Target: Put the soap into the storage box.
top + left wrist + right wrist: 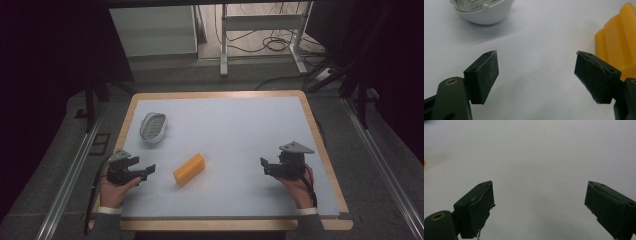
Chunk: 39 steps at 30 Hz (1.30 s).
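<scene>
Nothing is in hand yet. My left gripper (145, 170) rests low on the pale sheet (240, 130) with its jaws spread wide and bare between them; in the left gripper view the two pads (485, 75) frame only blank sheet. My right gripper (264, 165) sits well off on the far side of the sheet, likewise gaping and holding nothing.

The thing nearest my left jaws is the yellow ridged block (189, 169), lying flat and slanted just beyond and to the right of them; in the left gripper view its ribbed side (619, 42) rises just behind the right-hand pad, near it but, as far as I can tell, not touching. Ahead and to the left of that gripper sits the small white slotted dish (153, 127), apart from the block, with its rounded underside showing at the top of the left gripper view (484, 15).

So I judge the work to be at its very start: block ungrasped, dish untouched, everything left to do.

Room is generous. Between my two grippers the sheet lies bare, and ahead of the right one there is nothing but open surface. The wooden table edge (320, 145) runs close behind my right hand (300, 182), and the near edge lies just behind both wrists, so any drawing back is the tight direction; forward and inward are free.
</scene>
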{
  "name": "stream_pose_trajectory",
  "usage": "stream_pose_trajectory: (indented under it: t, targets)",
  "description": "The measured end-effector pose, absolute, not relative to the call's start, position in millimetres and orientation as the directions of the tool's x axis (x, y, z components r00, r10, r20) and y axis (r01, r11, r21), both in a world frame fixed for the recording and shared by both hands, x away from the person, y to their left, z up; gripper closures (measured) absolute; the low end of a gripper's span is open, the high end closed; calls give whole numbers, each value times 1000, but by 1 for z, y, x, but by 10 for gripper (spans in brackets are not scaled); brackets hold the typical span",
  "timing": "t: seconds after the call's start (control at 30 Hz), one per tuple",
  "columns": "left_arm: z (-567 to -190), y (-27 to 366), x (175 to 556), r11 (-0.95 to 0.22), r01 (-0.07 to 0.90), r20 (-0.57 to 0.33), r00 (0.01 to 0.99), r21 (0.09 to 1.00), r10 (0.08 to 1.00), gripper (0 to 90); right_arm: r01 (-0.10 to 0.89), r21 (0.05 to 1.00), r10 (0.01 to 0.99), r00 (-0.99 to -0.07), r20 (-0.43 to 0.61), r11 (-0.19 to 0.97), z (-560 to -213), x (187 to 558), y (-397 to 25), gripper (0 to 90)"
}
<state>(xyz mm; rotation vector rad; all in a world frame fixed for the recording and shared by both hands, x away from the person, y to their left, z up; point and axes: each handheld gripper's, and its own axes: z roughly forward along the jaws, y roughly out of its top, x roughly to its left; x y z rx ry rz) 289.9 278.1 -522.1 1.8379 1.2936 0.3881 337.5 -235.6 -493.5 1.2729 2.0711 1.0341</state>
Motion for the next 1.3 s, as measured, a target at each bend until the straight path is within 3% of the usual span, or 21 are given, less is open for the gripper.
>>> stream_pose_trajectory:
  t: [0.13,0.23,0.93,1.3]
  targets:
    - [-521,281,291,-115,639,-197,396,760,897,206,529,812,911,-412,-10,248,-498,339,-243,86]
    - [-521,280,292,-73,642,-257,406,763,877,211,545,804,915,-404,1,240,-502,340,-246,86]
    - [-518,273,289,-140,651,-161,380,746,911,219,548,804,913,-408,17,230,-506,336,-255,86]
    - [-494,269,281,-185,660,-136,404,728,905,212,533,807,907,-421,-7,253,-503,337,-251,86]
